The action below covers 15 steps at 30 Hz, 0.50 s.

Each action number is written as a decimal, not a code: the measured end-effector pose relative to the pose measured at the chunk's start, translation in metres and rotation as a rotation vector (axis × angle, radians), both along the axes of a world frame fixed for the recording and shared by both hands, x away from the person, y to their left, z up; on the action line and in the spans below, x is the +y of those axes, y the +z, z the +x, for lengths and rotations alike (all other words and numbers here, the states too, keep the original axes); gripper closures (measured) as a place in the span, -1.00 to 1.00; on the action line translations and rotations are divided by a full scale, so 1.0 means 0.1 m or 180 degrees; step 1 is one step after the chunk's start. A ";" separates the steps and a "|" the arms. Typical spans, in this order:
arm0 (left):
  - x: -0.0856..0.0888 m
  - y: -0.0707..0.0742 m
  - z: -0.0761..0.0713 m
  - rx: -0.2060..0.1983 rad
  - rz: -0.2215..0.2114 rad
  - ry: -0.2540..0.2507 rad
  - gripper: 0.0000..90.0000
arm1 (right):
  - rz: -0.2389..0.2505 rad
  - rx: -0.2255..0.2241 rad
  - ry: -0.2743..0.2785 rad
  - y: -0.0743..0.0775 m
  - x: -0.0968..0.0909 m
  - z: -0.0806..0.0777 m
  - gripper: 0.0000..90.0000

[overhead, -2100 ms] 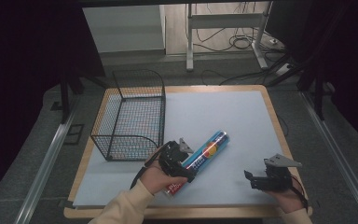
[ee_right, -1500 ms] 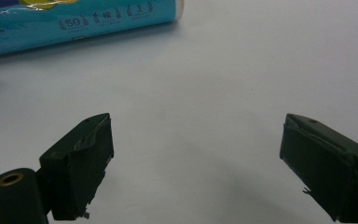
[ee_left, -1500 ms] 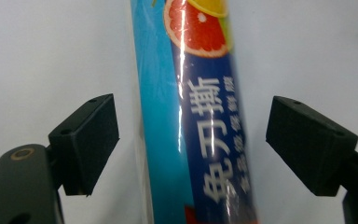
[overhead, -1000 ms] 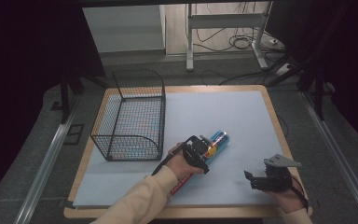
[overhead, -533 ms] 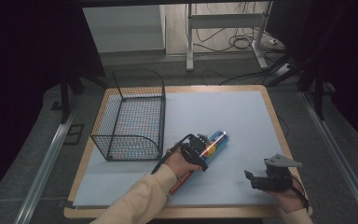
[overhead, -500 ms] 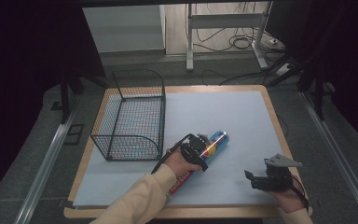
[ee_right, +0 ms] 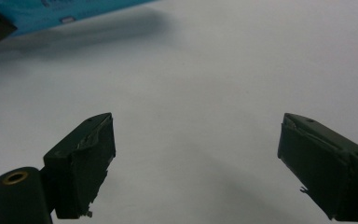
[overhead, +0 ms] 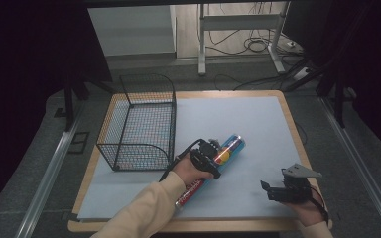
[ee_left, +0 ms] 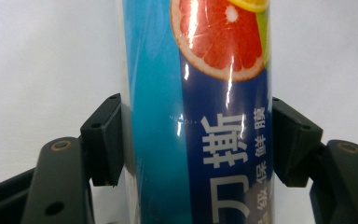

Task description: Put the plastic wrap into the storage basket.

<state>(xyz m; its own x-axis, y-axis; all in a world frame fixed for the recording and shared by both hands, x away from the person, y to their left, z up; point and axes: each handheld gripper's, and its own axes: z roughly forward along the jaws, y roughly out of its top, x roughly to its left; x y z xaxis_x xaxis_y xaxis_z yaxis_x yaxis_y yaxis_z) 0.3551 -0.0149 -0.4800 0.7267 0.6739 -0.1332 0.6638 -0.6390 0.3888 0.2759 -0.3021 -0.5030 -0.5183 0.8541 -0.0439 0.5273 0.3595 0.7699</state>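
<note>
Left gripper (ee_left: 193, 140) fingers (ee_left: 103, 140) clamped on printed tube (ee_left: 198, 116); right gripper (ee_right: 193, 163) fingers wide apart, empty.

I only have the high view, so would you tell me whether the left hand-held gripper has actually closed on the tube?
Observer: Yes. In the left gripper view both jaws of the left hand-held gripper press the sides of the tube.
Operator: Thanks. What is printed where it grips?
Observer: White characters on dark blue, just below a cut grapefruit picture.
Operator: And is the right hand-held gripper holding anything?
Observer: No. In the right gripper view the right hand-held gripper has its jaws wide apart over bare mat.
</note>
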 end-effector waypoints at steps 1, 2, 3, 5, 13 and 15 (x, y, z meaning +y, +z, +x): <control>0.01 0.05 0.00 -0.0040 0.0005 -0.0016 -0.30 | -0.0002 0.0003 0.0003 0.00 0.00 0.00 -0.75; 0.02 0.08 0.01 -0.0044 0.0011 -0.0038 -0.29 | -0.0001 0.0003 0.0003 0.00 0.00 0.00 -0.75; 0.02 0.08 0.01 -0.0044 0.0011 -0.0038 -0.29 | 0.0002 -0.0002 0.0000 0.00 0.00 0.00 -0.75; 0.03 0.15 0.02 -0.0043 -0.0021 -0.0047 -0.29 | 0.0006 -0.0004 0.0004 0.00 0.00 0.00 -0.75; 0.04 0.29 0.06 -0.0095 -0.0026 -0.0081 -0.29 | 0.0009 -0.0007 0.0002 0.01 0.00 0.00 -0.75; 0.04 0.35 0.07 -0.0107 -0.0029 -0.0082 -0.29 | 0.0012 0.0000 0.0000 0.00 0.00 0.00 -0.75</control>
